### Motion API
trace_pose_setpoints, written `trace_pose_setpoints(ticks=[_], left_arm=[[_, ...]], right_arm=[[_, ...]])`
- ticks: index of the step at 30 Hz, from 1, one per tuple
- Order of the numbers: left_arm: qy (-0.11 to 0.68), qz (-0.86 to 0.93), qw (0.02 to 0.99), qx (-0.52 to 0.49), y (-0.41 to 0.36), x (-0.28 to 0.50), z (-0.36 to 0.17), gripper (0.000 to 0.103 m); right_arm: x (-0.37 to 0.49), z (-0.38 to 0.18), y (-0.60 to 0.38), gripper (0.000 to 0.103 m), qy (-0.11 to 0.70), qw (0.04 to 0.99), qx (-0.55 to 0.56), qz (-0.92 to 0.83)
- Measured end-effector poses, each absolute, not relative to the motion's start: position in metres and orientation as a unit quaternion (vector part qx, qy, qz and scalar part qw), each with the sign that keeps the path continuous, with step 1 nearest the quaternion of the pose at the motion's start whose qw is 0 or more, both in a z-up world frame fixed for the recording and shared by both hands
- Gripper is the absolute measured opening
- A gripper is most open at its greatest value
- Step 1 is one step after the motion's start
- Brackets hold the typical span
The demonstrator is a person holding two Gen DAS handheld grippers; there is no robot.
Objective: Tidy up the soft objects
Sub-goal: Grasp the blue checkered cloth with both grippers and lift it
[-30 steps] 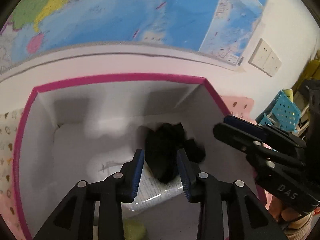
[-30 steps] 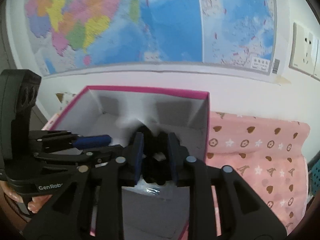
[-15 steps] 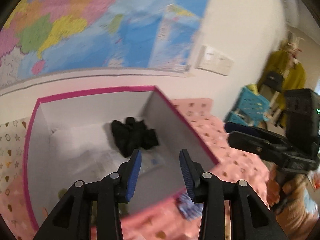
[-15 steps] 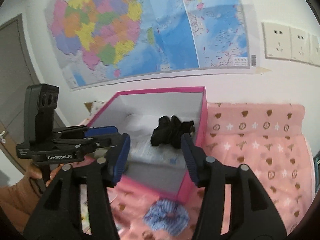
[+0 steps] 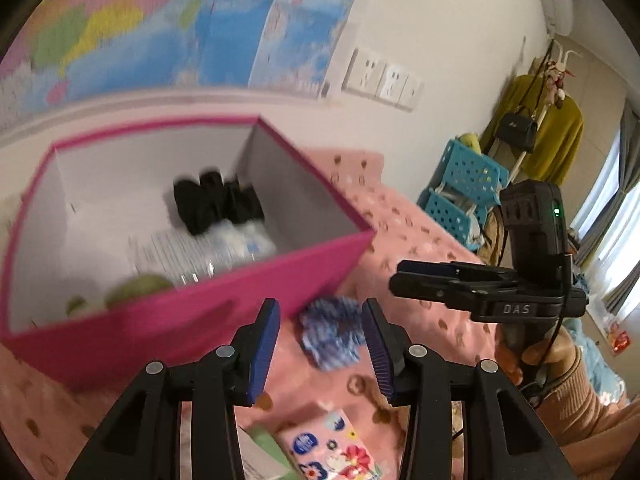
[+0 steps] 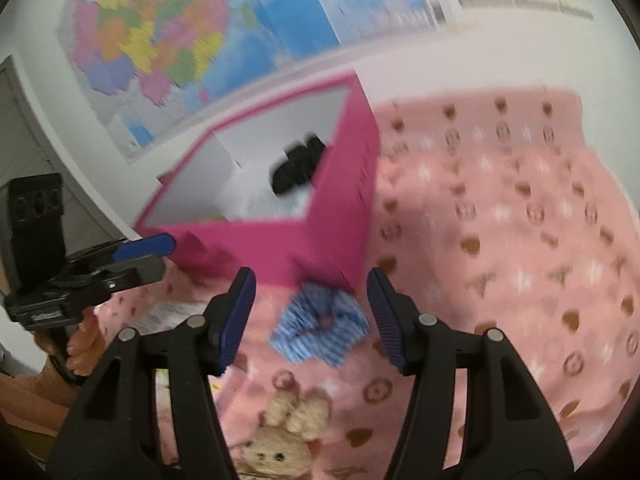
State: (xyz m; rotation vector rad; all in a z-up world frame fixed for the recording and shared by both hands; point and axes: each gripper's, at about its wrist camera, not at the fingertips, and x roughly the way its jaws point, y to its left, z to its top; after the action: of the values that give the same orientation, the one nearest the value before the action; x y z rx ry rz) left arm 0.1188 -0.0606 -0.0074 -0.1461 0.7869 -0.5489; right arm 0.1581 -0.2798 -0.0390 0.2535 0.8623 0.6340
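Observation:
A pink box (image 5: 192, 312) (image 6: 340, 216) stands on the pink patterned blanket (image 6: 500, 240). Inside it lies a black soft bundle (image 5: 216, 204) (image 6: 298, 168) on a clear plastic packet (image 5: 208, 248), with a green soft object (image 5: 136, 288) at the near corner. A blue-and-white striped scrunchie (image 5: 332, 332) (image 6: 320, 328) lies on the blanket in front of the box. My left gripper (image 5: 320, 352) is open and empty, with the scrunchie just beyond its tips. My right gripper (image 6: 312, 316) is open and empty above the scrunchie.
A flowered tissue pack (image 5: 332, 452) lies near my left gripper. A bear print (image 6: 280, 436) shows on the blanket. Blue baskets (image 5: 464, 192) and a coat rack (image 5: 536, 120) stand at the right. A map (image 6: 208, 32) hangs on the wall.
Both grippers have pulled back out of the box and lowered toward the blue scrunchie. The black bundle stays in the box. The right gripper went from shut on it to open.

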Motion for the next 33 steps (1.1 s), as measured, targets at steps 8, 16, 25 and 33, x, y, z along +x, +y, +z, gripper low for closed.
trace_pose_setpoints(ticks=[8,16,25,33], left_arm=[[0.423,-0.265,0.863,-0.073,-0.077,0.122,-0.037,0.043],[0.451,-0.258,0.85,-0.085,-0.081,0.129,-0.056,0.043],[0.473,-0.26,0.837,-0.092,-0.088,0.135,-0.068,0.043],[0.477,-0.266,0.832,-0.095,-0.091,0.137,-0.069,0.043]], right_arm=[[0.161,-0.075,-0.268,0.06,0.451,0.834,0.118,0.294],[0.17,-0.089,-0.263,0.06,0.468,0.829,0.11,0.286],[0.173,-0.097,-0.254,0.052,0.479,0.825,0.087,0.286],[0.172,-0.1,-0.254,0.016,0.481,0.825,0.08,0.286]])
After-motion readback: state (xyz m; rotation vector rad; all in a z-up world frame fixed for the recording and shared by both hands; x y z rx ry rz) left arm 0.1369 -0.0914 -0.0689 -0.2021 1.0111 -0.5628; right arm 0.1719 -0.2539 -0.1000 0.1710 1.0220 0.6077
